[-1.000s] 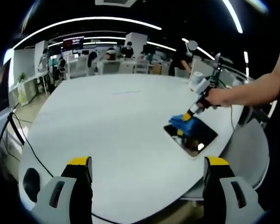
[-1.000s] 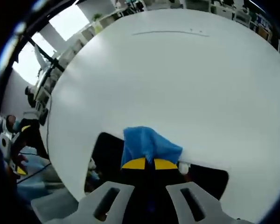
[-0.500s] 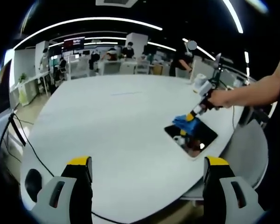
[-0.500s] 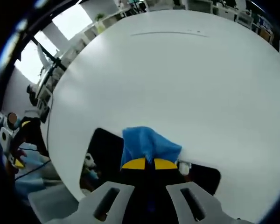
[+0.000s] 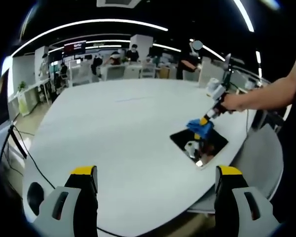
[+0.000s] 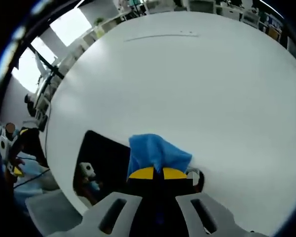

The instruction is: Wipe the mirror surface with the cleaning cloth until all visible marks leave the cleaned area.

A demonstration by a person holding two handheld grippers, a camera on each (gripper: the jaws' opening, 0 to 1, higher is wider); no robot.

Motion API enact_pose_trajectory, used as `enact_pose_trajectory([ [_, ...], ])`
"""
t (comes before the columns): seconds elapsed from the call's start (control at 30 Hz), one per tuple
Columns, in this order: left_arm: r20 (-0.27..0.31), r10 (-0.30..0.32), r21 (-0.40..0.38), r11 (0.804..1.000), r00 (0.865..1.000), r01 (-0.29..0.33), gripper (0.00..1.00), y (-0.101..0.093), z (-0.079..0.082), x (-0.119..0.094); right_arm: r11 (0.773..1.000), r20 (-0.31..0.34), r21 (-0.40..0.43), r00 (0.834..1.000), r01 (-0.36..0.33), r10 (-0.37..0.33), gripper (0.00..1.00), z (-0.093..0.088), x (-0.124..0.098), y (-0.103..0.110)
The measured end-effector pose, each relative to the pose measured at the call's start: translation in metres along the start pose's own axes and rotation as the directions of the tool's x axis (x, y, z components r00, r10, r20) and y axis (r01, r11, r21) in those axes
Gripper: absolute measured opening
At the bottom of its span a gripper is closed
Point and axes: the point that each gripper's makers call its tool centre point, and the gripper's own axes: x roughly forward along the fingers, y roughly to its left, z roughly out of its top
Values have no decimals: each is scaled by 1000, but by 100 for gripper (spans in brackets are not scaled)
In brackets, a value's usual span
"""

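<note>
We see the right gripper [image 6: 153,173] with its yellow-tipped jaws closed together on a bunched blue cleaning cloth [image 6: 157,152], pressing it onto the mirror [image 6: 101,163]. In the left gripper view the mirror [image 5: 200,145] lies flat near the right edge of the round white table [image 5: 118,138], a dark rectangle with small bright reflections on its near part. The cleaning cloth [image 5: 200,127] sits on the mirror's far right corner, under the right gripper [image 5: 205,120], which a person's hand [image 5: 233,102] holds from the right. The left gripper [image 5: 155,170] hangs over the near edge of the table, its jaws set wide apart and holding nothing, well apart from the mirror. A black cable [image 5: 24,150] trails along the table's left side.
</note>
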Motion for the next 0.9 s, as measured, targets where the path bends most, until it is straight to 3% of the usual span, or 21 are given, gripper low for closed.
enact_pose_trajectory([
  [0.27, 1, 18, 0, 1000, 1000, -18, 100, 1, -2, -6, 1000, 23, 9, 1000, 13, -13, 0, -4, -1, 4],
  [0.9, 9, -14, 10, 1000, 1000, 14, 100, -14, 2, 10, 998, 20, -3, 997, -69, 69, 0, -87, -28, 42],
])
